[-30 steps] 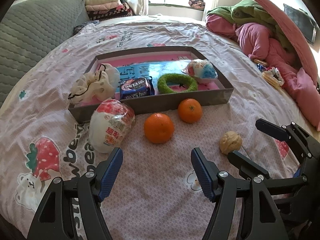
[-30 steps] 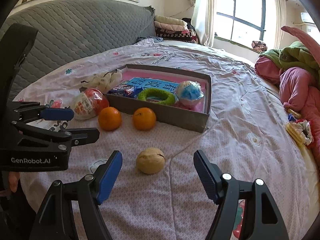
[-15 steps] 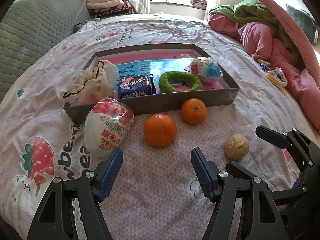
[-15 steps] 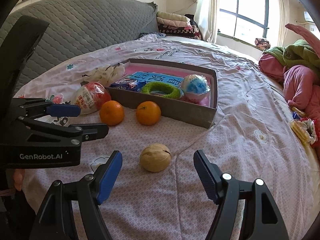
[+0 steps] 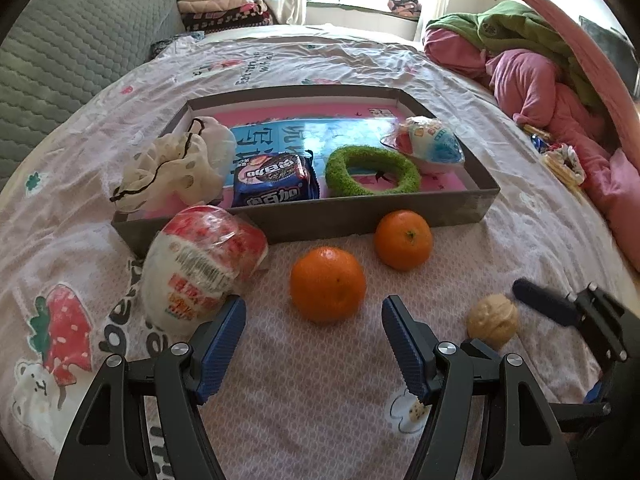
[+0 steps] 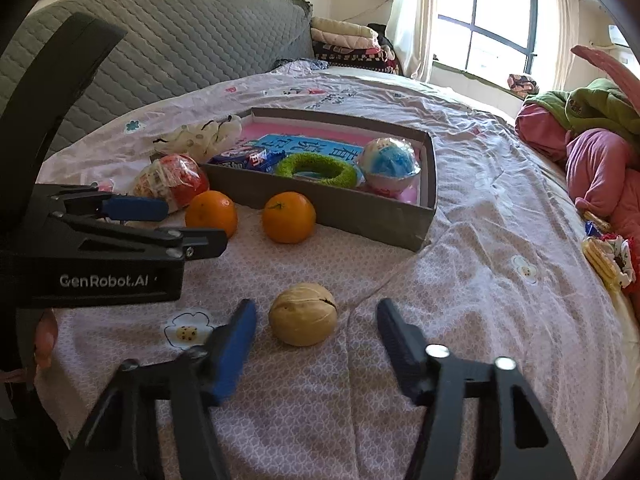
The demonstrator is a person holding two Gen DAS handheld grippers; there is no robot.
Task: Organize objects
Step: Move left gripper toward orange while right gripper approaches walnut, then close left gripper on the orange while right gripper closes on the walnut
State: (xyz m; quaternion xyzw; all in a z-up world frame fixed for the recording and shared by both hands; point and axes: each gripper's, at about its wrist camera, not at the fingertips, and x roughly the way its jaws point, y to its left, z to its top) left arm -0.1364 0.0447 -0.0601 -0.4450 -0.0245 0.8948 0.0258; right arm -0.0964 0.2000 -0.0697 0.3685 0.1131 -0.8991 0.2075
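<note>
A walnut (image 6: 303, 314) lies on the bedspread between the fingers of my right gripper (image 6: 316, 308). Its jaws are closing, and the pads stand a little apart from the shell on both sides. My left gripper (image 5: 312, 304) is open just short of the nearer orange (image 5: 328, 284), holding nothing. A second orange (image 5: 404, 239) and a red-and-white wrapped ball (image 5: 200, 264) lie against the front wall of the grey box (image 5: 360, 212). Inside the box are a blue snack packet (image 5: 274, 180), a green ring (image 5: 372, 170), a blue-and-white wrapped ball (image 5: 428, 146) and a cream scrunchie (image 5: 176, 164).
A grey quilted headboard (image 6: 168, 48) runs along the left. Pink and green bedding (image 5: 540, 76) is heaped at the right, with small wrapped items (image 6: 606, 256) at its foot. Folded blankets (image 6: 348, 42) lie by the window. My two grippers stand close side by side.
My right gripper's jaws have narrowed around the walnut. My left gripper has moved forward and a little down toward the nearer orange, still open.
</note>
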